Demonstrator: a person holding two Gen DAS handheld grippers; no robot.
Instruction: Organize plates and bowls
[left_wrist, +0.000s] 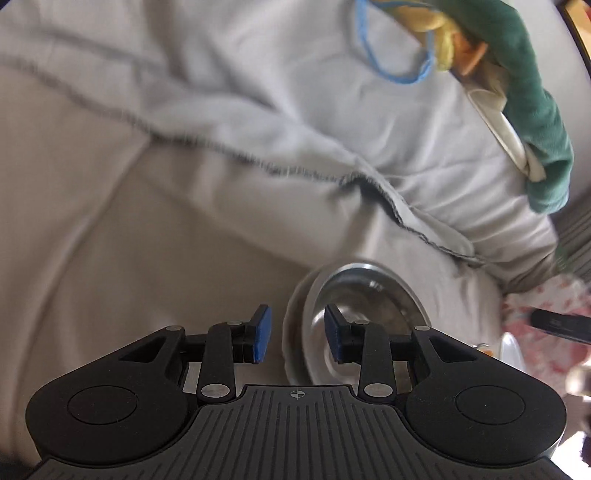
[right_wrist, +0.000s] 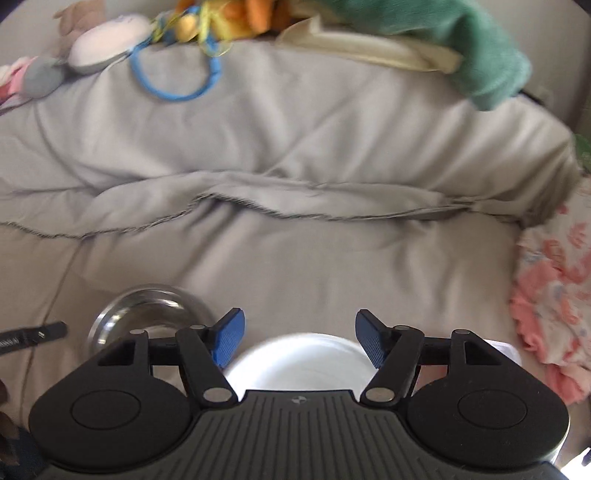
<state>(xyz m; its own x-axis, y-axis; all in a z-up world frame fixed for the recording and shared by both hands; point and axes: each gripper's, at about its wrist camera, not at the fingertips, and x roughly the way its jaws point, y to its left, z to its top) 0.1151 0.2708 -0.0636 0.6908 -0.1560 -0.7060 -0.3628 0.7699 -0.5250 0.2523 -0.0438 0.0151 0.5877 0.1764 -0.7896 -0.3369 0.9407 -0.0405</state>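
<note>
The left tool (left_wrist: 297, 338) hovered with its blue pads apart at a middling width and nothing gripped between them. Just beyond its tips, and partly behind the right-hand pad, a steel bowl (left_wrist: 369, 295) lay on the grey bedding (left_wrist: 147, 240), its rim nearest the gap between the pads; whether the pad touched the rim could not be told. To the right of that tool, at the edge of the view, a dark finger of the other tool reached in over a pink floral cloth (left_wrist: 554, 295).

The right tool (right_wrist: 300, 341) stood wider, its pads well apart and empty. Directly below and between its fingers sat a white bowl (right_wrist: 295, 358), its rim showing between the pads without either pad pressing on it. To the left of this tool, just past its left finger, the same steel bowl (right_wrist: 147, 310) rested on the bedding (right_wrist: 295, 258), and further left a dark finger of the left tool poked in. To the right lay the pink floral cloth (right_wrist: 554, 295).

Further ahead of both tools a stitched fold of a grey blanket (right_wrist: 295, 155) ran across the bed. Beyond it, along the far edge, lay a blue ring (right_wrist: 177, 88), soft toys (right_wrist: 107, 40) and a green towel (right_wrist: 461, 48).
</note>
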